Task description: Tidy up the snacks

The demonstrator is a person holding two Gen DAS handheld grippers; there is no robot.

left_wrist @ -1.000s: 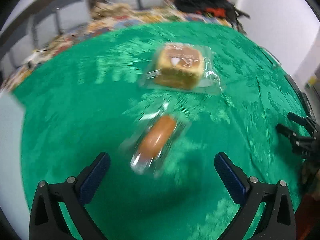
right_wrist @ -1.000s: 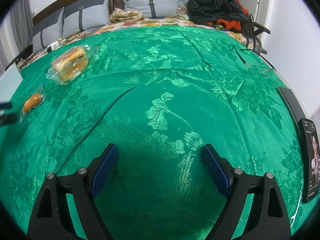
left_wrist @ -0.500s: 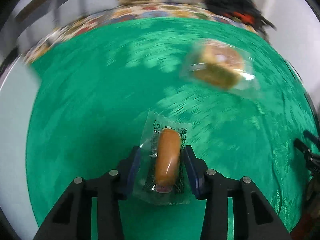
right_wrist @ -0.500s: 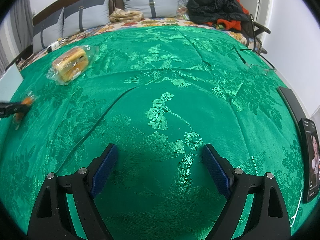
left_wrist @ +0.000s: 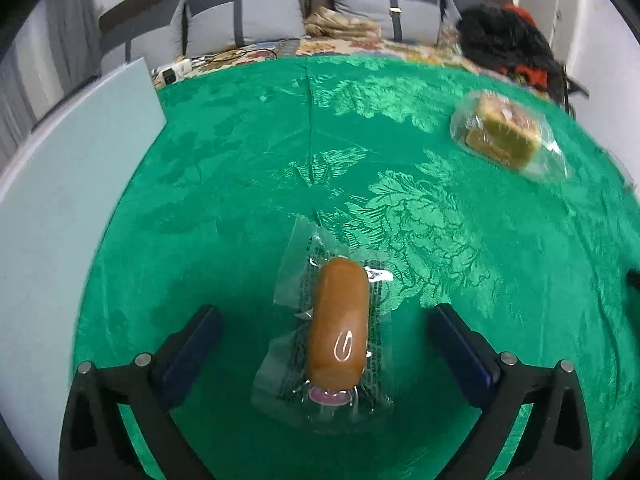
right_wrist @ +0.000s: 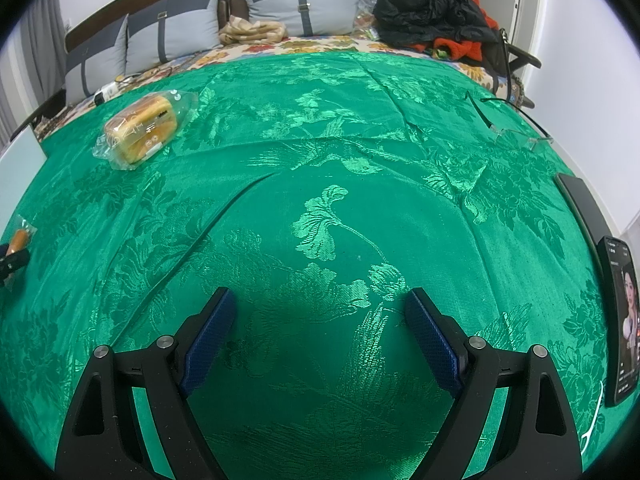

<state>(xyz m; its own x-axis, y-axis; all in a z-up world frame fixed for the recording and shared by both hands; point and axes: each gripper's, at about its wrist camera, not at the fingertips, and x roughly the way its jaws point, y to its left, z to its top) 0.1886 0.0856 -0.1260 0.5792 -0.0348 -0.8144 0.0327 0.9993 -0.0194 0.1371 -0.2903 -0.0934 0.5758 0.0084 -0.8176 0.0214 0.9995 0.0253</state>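
Observation:
A sausage in a clear wrapper (left_wrist: 339, 328) lies on the green cloth (left_wrist: 400, 184) between the fingers of my left gripper (left_wrist: 326, 326), which is open and not touching it. A wrapped bread loaf (left_wrist: 505, 134) lies at the far right of the left wrist view. In the right wrist view the loaf (right_wrist: 140, 130) is at the far left, and the sausage (right_wrist: 18, 239) shows at the left edge beside the left gripper's tip. My right gripper (right_wrist: 320, 322) is open and empty above the cloth.
A pale blue board (left_wrist: 68, 184) lies along the cloth's left edge. Glasses (right_wrist: 516, 134) and a phone (right_wrist: 622, 320) lie at the right. Pillows (right_wrist: 296, 8) and a pile of clothes (right_wrist: 436, 12) are at the back.
My left gripper shut on the sausage, carried it leftward, then opened and let it go on the cloth. The right gripper has not moved.

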